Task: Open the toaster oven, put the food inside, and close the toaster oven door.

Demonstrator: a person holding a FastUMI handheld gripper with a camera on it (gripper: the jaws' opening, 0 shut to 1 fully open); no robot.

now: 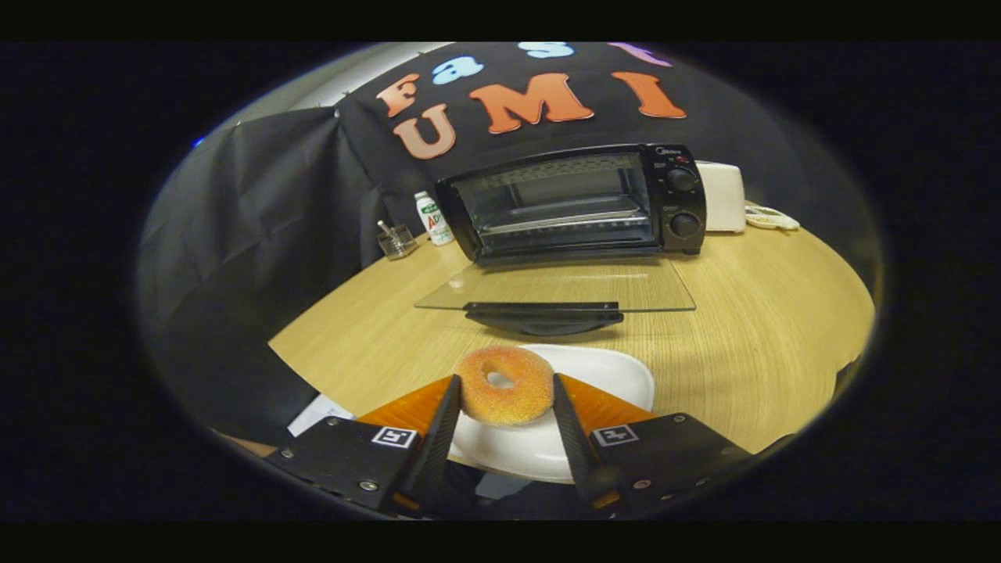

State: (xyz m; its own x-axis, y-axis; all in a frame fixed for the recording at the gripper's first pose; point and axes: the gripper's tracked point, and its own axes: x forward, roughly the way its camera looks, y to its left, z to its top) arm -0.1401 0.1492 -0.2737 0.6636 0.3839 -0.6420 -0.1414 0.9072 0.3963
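Gripper [504, 407] low over the near edge of the table, fingers either side of a sugared doughnut [505, 385]. Both finger pads [442, 426] appear to press on the doughnut's flanks, left pad on its left side, right pad on its right; I read it as pinched, not just bracketed. Doughnut sits over a white plate [618, 371]; whether it rests on the plate or is lifted just clear, cannot tell from this angle. Its hole faces up and slightly toward the camera.

Toaster oven [575, 202] stands straight ahead, well beyond the fingers, near the far side of the wooden table [766, 313]. Its glass door [555, 285] is already dropped flat toward the gripper, black handle [543, 317] at the near edge, just past the plate. Cavity open, wire rack visible inside, nothing on it that I can see.

Key relation: doughnut, door handle and oven mouth line up almost dead ahead along the finger axis. The cavity is wide side to side, so the coming move is judged to be a lift and a forward carry over the open door, high enough to clear the handle. Risk: grip on a soft, round item could slip.

Beside the oven: small bottle [432, 219] and glass dish [397, 241] to its left, white appliance [723, 195] to its right.

Opening done; loading and closing not yet done.
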